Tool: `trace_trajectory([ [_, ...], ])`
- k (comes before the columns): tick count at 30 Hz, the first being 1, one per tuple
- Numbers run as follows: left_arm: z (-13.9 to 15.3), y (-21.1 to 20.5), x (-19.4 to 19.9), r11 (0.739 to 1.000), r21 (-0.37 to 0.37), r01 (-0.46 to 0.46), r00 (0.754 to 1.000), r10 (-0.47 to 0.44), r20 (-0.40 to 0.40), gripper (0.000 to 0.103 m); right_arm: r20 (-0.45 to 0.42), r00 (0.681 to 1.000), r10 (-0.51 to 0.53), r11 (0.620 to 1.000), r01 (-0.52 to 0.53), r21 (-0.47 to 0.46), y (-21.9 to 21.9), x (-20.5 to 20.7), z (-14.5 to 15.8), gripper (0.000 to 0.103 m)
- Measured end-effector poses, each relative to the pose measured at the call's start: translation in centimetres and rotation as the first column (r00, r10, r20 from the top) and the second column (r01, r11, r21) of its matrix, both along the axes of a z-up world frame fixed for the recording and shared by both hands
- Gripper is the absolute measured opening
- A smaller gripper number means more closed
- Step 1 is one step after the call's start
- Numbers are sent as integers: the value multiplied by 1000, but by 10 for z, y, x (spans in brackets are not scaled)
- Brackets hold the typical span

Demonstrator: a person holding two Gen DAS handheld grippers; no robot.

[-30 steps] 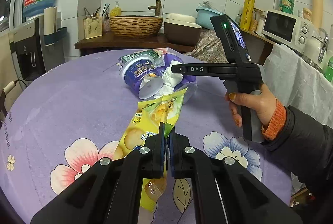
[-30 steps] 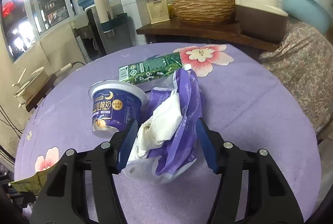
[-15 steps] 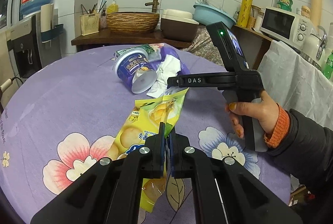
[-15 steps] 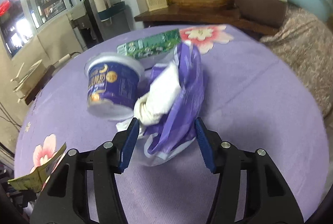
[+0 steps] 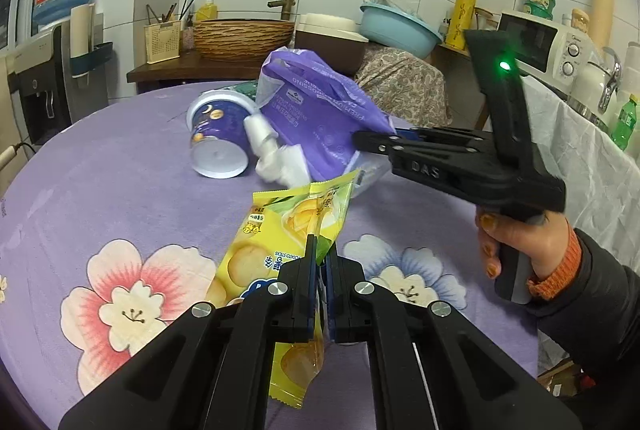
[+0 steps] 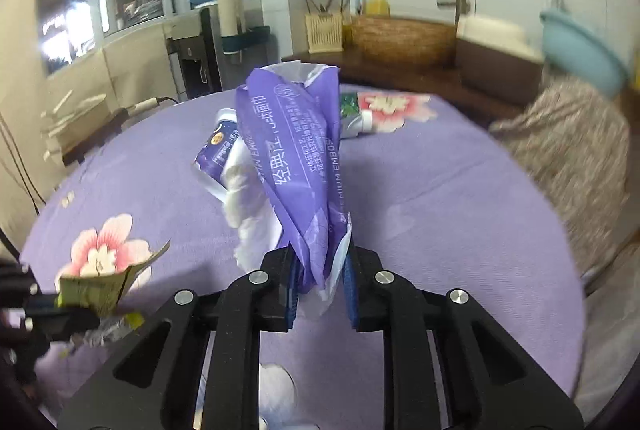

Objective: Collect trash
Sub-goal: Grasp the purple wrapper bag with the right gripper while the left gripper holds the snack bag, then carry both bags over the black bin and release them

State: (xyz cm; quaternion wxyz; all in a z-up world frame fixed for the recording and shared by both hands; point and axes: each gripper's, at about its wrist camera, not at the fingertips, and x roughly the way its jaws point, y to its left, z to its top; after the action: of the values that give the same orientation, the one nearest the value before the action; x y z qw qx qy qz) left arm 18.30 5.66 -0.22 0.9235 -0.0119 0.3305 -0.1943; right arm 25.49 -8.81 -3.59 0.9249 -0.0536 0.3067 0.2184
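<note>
The right gripper [image 6: 320, 286] is closing on the limp, light purple plastic tissue wrapper [image 6: 298, 166], best pinched at its bunched end, while the left gripper [image 5: 319, 270] clamps the crinkly yellow chip bag [image 5: 280, 242].

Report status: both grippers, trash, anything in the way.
Left gripper shut on yellow snack wrapper. Right gripper closing on purple bag. Yogurt cup on table, touching bag.

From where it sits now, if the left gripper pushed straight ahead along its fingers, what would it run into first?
The left gripper, shut on the yellow snack wrapper, points toward the white crumpled tissue spilling from the purple bag that the closing right gripper is pinching. Probably the tissue first, though depth is unclear.
</note>
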Motion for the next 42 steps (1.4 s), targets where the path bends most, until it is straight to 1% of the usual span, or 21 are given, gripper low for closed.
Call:
trace_trajectory([
  [1, 1, -4, -2, 1000, -4, 5, 1000, -5, 1, 5, 31, 1000, -3, 1000, 3, -22, -5, -10, 3, 18],
  [3, 3, -13, -6, 1000, -13, 20, 1000, -20, 4, 5, 62, 998, -13, 999, 15, -29, -19, -22, 7, 17],
  [9, 6, -44, -15, 997, -28, 70, 998, -69, 9, 5, 68, 995, -71, 996, 66, 64, -73, -57, 18, 17],
  [15, 9, -84, -24, 988, -56, 143, 990, -142, 16, 5, 74, 988, -138, 984, 128, 127, -128, -95, 22, 17],
  [19, 14, -116, -30, 977, -79, 200, 980, -199, 32, 5, 70, 971, -226, 962, 212, 171, -174, -118, 19, 17],
  [23, 16, -155, -32, 957, -99, 272, 962, -269, 43, 5, 63, 941, -334, 930, 318, 185, -222, -136, 13, 17],
  [26, 15, -182, -36, 943, -108, 315, 949, -312, 51, 5, 40, 911, -411, 899, 398, 183, -259, -144, 2, 17],
  [28, 14, -202, -37, 930, -115, 348, 937, -344, 56, 5, 19, 885, -466, 874, 457, 164, -283, -148, -9, 17],
  [29, 14, -211, -38, 926, -116, 361, 933, -356, 59, 5, 14, 877, -480, 868, 472, 154, -289, -147, -13, 17],
  [32, 14, -236, -38, 911, -109, 398, 917, -393, 61, 5, -44, 850, -525, 844, 527, 103, -314, -142, -41, 17],
  [35, 12, -258, -39, 898, -93, 430, 903, -425, 67, 5, -113, 834, -541, 830, 550, 86, -328, -133, -69, 17],
  [37, 9, -271, -38, 891, -88, 446, 895, -442, 57, 5, -159, 819, -551, 822, 566, 62, -335, -124, -93, 17],
  [42, -3, -285, -36, 883, -85, 462, 887, -461, 35, 5, -255, 787, -561, 810, 586, 29, -346, -102, -141, 17],
])
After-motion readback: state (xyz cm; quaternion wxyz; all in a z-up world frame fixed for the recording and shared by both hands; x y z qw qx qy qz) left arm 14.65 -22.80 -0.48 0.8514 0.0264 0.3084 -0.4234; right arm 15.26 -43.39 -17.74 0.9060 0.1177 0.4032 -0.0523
